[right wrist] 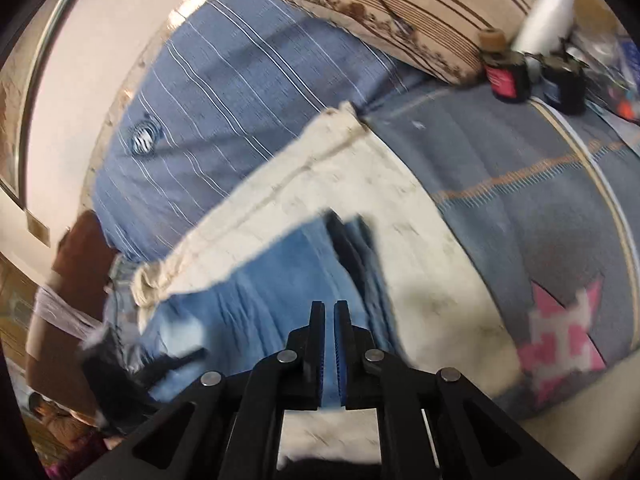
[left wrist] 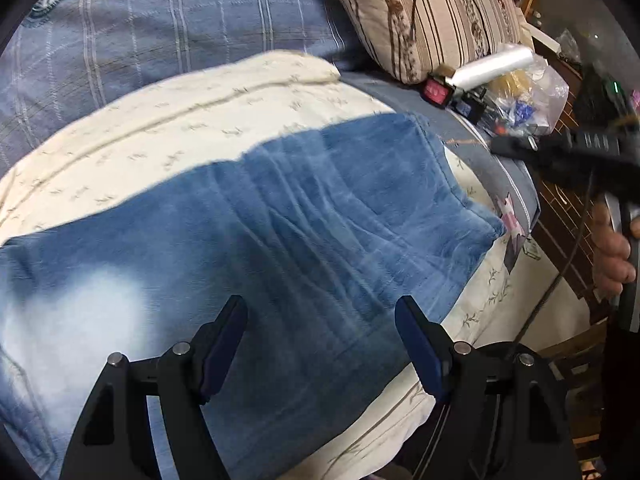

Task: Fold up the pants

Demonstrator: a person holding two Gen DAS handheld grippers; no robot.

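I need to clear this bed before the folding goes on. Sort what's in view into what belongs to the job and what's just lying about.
For the job:
blue jeans
left tongs, open above the jeans
right tongs, shut, empty

Lying about:
cream cloth under the jeans
striped pillow
roll of clear plastic
plastic bag
two small dark containers

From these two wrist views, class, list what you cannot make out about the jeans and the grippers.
- Jeans: waistband end cut off by the left view's left edge, so the fold count is unclear.
- Right gripper: the right view is motion-blurred; pads nearly together, whether any cloth sits between is unclear.
- Left gripper: open above the denim; contact cannot be judged.
- Clutter beside the striped pillow: too blurred to identify.
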